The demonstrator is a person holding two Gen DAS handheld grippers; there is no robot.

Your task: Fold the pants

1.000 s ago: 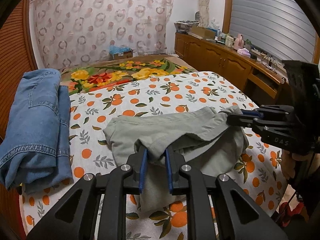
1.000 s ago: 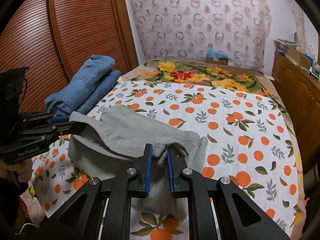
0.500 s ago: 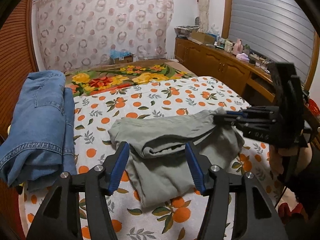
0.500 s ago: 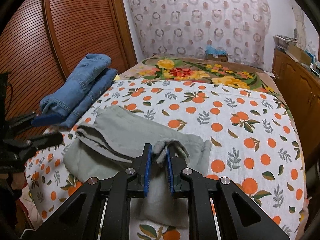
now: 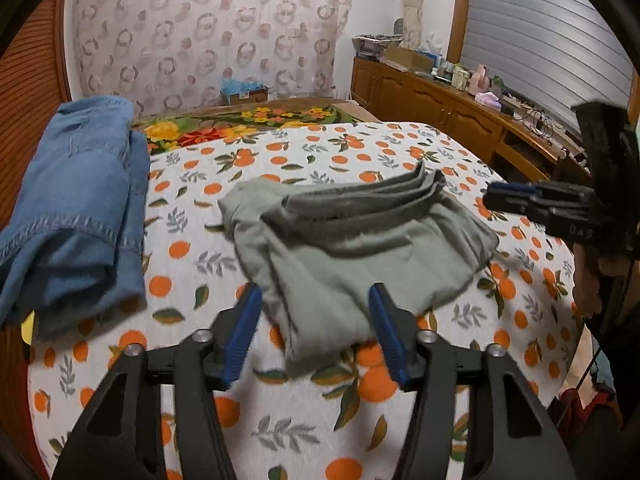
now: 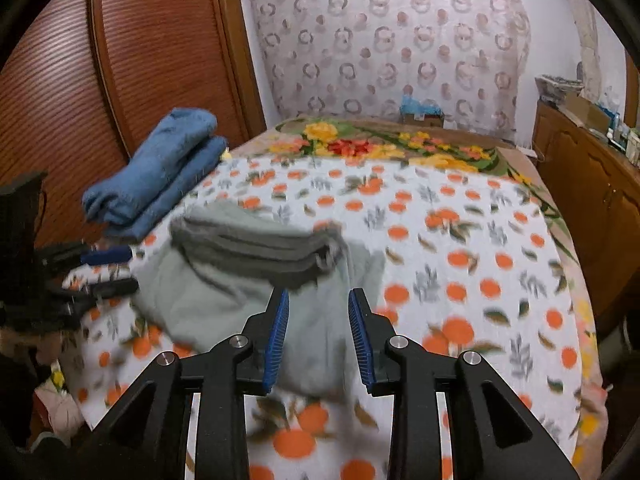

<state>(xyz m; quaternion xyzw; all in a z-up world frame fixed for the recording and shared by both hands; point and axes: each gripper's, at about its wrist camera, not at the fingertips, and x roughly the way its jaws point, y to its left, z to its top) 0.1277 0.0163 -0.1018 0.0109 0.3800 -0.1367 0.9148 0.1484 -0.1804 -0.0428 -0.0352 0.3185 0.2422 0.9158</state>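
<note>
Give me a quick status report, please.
Left gripper and right gripper open, jaws just released. Green pants folded on bed. Nothing in the way.

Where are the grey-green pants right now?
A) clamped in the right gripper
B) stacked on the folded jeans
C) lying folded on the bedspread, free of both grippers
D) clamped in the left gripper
C: the grey-green pants lie folded on the orange-print bedspread; the left gripper and right gripper both stand open, pads off the cloth, beside the folded jeans.

blurred: bedsheet (image 6: 460,264) | cut off: jeans (image 5: 72,208) left edge
</note>
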